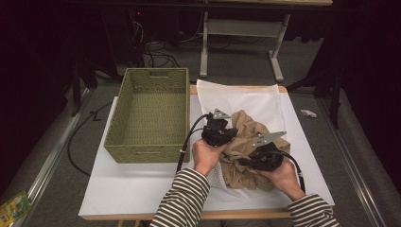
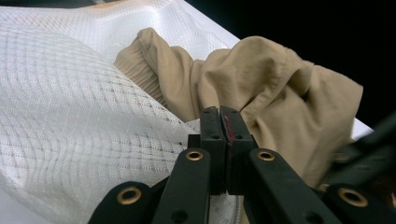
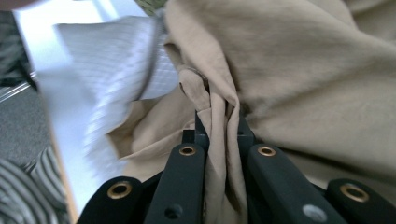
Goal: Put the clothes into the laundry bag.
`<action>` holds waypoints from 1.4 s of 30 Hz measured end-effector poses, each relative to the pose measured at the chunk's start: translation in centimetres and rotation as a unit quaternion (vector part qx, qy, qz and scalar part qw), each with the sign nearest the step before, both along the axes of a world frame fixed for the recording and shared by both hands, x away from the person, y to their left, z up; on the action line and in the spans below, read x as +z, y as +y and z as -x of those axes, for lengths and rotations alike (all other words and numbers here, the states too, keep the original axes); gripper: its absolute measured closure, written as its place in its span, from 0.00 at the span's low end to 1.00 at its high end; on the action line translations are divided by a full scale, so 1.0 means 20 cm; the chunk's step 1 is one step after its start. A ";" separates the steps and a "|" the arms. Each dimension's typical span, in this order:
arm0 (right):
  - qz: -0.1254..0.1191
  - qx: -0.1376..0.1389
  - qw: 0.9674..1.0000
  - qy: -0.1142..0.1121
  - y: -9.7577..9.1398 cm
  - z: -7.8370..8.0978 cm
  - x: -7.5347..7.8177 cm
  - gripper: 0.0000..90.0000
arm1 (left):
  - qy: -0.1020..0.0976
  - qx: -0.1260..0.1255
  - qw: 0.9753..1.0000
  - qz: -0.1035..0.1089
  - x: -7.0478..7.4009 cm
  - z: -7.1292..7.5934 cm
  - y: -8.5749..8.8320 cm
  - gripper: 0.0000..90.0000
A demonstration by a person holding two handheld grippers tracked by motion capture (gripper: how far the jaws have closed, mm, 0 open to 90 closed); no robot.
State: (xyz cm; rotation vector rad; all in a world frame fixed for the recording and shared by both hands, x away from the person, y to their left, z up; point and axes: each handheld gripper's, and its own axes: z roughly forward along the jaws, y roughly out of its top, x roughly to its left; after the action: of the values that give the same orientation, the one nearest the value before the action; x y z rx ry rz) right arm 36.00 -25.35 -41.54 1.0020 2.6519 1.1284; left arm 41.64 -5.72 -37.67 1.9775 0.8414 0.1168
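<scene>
White tabletop in a dim room, seen from above, with grey floor around it. On its left stands an empty green woven basket. To the right lies a white mesh laundry bag, and a crumpled tan garment sits on the bag's near part, apparently at its mouth, close to the table's front edge.

A person in striped sleeves holds 2 grippers. The left gripper rests at the garment's left side; in the left gripper view its jaws are pressed together, seemingly pinching the edge of the mesh bag, though the exact hold is hard to see, with the garment just beyond. The right gripper is at the garment's near right; in the right gripper view its jaws are clamped on a fold of the tan cloth.

This looks like the step of moving the garment through the bag's opening; whether in or out, I cannot tell. The next move likely calls for holding the mesh steady with the left while the right draws the cloth, without snagging it.
</scene>
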 end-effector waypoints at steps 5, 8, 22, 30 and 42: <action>0.021 -0.027 0.999 -0.005 0.05 -0.05 -0.06 0.97 | -0.008 -0.005 1.000 -0.004 0.02 0.03 0.01 0.99; 0.050 -0.048 0.997 -0.025 0.08 -0.08 -0.08 0.97 | -0.007 -0.014 1.000 -0.001 0.02 0.06 0.00 0.99; 0.020 -0.070 0.995 -0.061 0.05 -0.01 0.01 0.57 | -0.001 0.000 1.000 -0.008 -0.08 0.06 0.01 0.99; 0.007 -0.095 0.990 -0.102 -0.09 0.05 0.15 0.50 | -0.004 0.001 1.000 -0.012 -0.07 0.05 0.03 0.99; -0.021 -0.145 0.983 -0.112 -0.21 -0.03 0.29 0.42 | -0.003 0.004 1.000 -0.012 -0.08 0.05 0.03 0.99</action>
State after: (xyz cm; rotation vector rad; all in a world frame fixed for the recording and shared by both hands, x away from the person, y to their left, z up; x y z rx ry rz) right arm 36.52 -29.64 -35.83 1.1475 2.2306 1.1568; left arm 40.62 -5.12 -39.18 1.9958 0.8478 0.1379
